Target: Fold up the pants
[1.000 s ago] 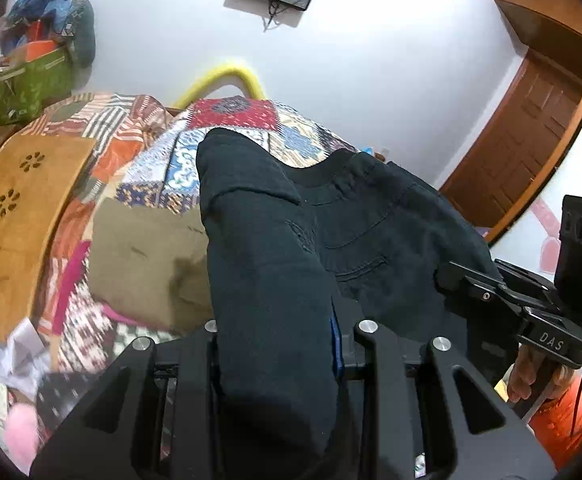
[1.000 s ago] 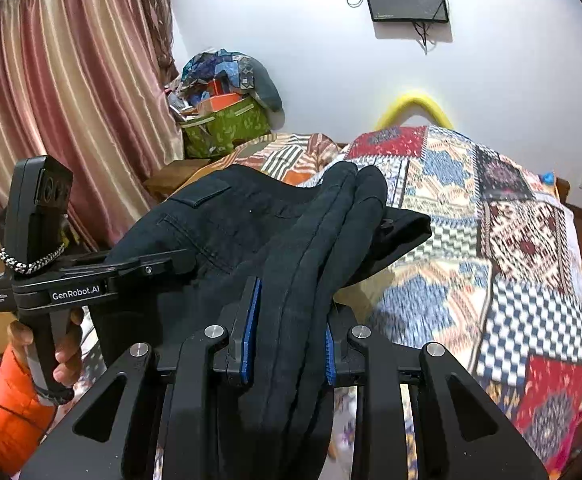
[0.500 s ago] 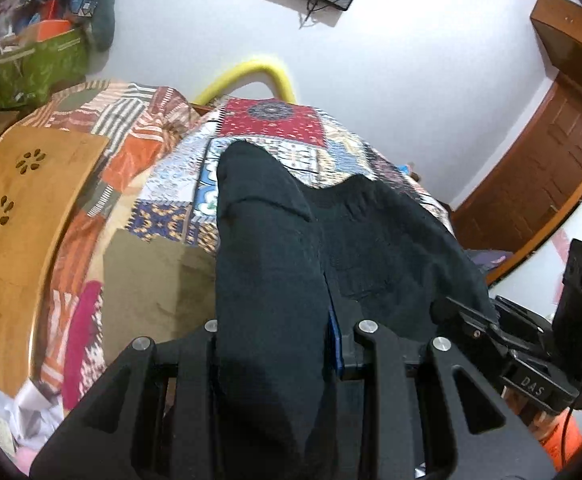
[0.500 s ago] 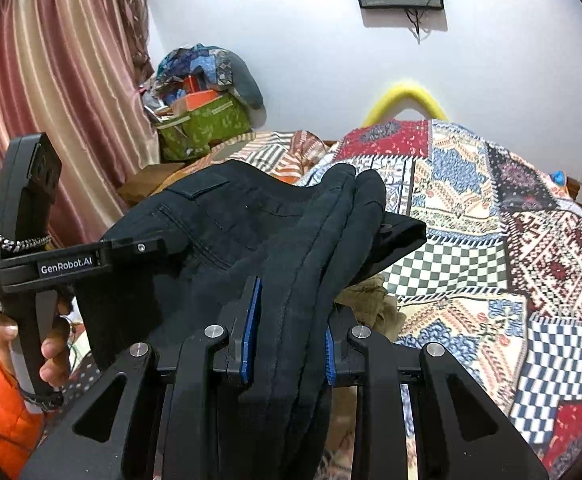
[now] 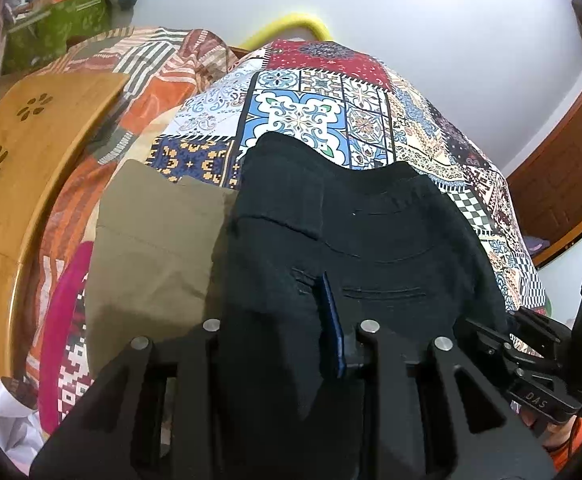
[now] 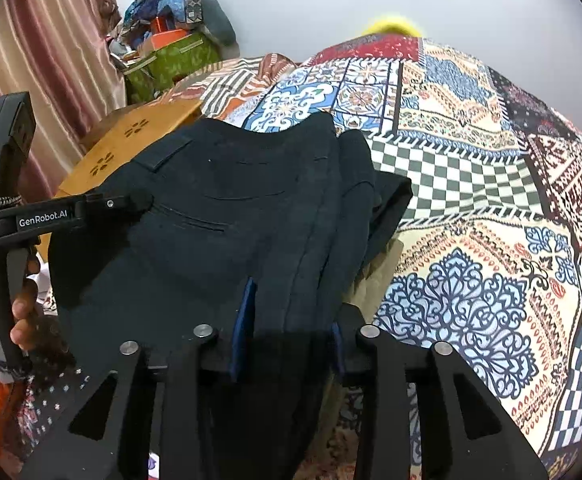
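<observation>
1. Black denim pants (image 5: pixel 355 240) doubled into a thick bundle, laid on folded olive-khaki cloth (image 5: pixel 151 248) on the patchwork quilt bed (image 6: pixel 491 240).
2. Left gripper (image 5: pixel 275 312) and right gripper (image 6: pixel 291 312): jaws opening, black fabric between the blue pads; release under way.
3. Remaining, as judged: withdraw, smooth the stack.
4. Round wooden table (image 5: pixel 19 152) at 9 o'clock of the bed; white wall at 12; brown door (image 5: pixel 563 168) at 3.
</observation>
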A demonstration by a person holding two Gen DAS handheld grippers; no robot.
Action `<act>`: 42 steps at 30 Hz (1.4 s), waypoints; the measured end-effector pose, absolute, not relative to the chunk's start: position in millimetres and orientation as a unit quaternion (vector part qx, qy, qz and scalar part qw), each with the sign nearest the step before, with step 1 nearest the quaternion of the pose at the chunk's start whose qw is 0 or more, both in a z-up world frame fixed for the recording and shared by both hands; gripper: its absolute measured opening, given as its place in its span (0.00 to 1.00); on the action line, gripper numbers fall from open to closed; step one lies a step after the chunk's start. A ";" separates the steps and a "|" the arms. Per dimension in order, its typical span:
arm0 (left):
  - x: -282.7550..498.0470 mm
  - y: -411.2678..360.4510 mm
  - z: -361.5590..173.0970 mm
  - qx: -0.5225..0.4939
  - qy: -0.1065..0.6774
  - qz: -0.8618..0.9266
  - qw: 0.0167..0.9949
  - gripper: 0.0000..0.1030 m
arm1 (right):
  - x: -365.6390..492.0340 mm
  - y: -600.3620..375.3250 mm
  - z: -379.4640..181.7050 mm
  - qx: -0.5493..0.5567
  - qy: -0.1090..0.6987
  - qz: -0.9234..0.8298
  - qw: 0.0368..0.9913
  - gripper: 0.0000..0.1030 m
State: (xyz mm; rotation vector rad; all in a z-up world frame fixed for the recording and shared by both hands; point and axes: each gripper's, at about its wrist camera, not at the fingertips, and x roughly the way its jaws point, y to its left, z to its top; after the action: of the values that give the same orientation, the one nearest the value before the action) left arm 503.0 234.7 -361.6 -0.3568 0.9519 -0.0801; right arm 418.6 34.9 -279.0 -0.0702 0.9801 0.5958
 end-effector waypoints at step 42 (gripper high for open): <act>106.2 95.9 -40.0 -0.047 0.106 -0.023 0.993 0.75 | 119.0 -80.4 6.7 0.021 0.121 0.326 0.938 0.41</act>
State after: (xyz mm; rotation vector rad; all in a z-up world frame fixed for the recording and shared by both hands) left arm 106.2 95.9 -40.0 -0.0948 0.2132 -0.0467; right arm 119.0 -80.4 6.7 0.0427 0.2473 0.6650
